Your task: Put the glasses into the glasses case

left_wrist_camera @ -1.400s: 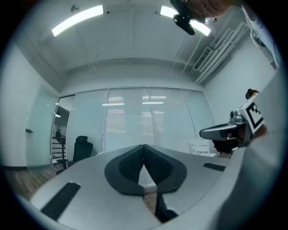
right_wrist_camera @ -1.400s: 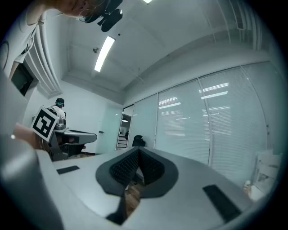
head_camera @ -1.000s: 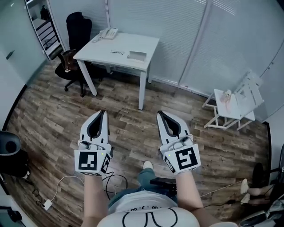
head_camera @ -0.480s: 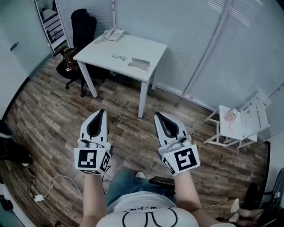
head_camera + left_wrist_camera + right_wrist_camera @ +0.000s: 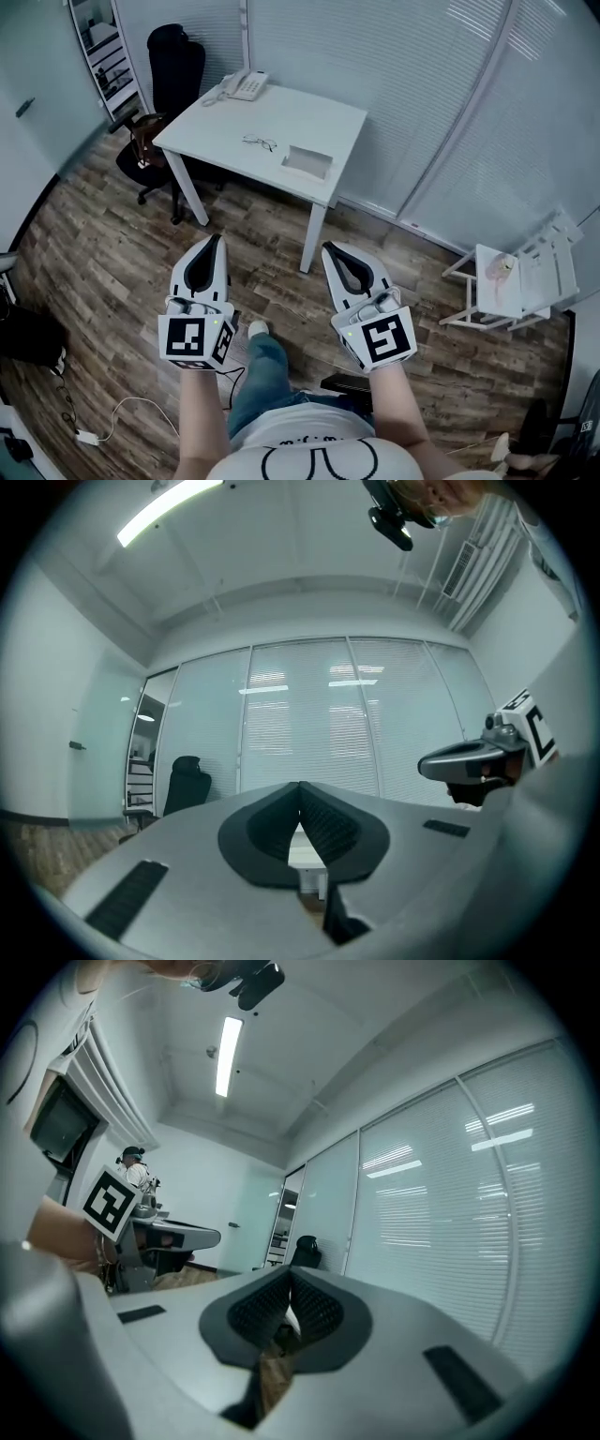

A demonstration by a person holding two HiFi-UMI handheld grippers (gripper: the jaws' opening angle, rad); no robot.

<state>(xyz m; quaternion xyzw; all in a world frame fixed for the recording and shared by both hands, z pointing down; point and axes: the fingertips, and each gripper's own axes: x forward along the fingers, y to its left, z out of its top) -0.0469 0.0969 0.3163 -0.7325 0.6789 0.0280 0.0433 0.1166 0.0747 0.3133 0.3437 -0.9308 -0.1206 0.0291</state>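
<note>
A pair of glasses [image 5: 260, 142] lies on the white table [image 5: 225, 117] at the far side of the room, with a pale open glasses case [image 5: 308, 161] just right of it. My left gripper [image 5: 217, 240] and right gripper [image 5: 328, 249] are held level over the wood floor, well short of the table. Both have their jaws closed tip to tip with nothing between them. In the left gripper view the shut tips [image 5: 300, 787] point at the blinds, and the right gripper [image 5: 480, 759] shows at the side. The right gripper view shows shut tips [image 5: 290, 1274] as well.
A black office chair [image 5: 165, 89] stands left of the table, and a phone [image 5: 244, 85] sits on its far corner. A shelf unit [image 5: 101, 56] is at the far left. A small white chair [image 5: 520, 281] stands at the right. Cables [image 5: 122, 419] lie on the floor near my feet.
The table and glasses have come nearer and shifted right in the head view as I walk toward them. Both grippers stay shut and level in front of me.
</note>
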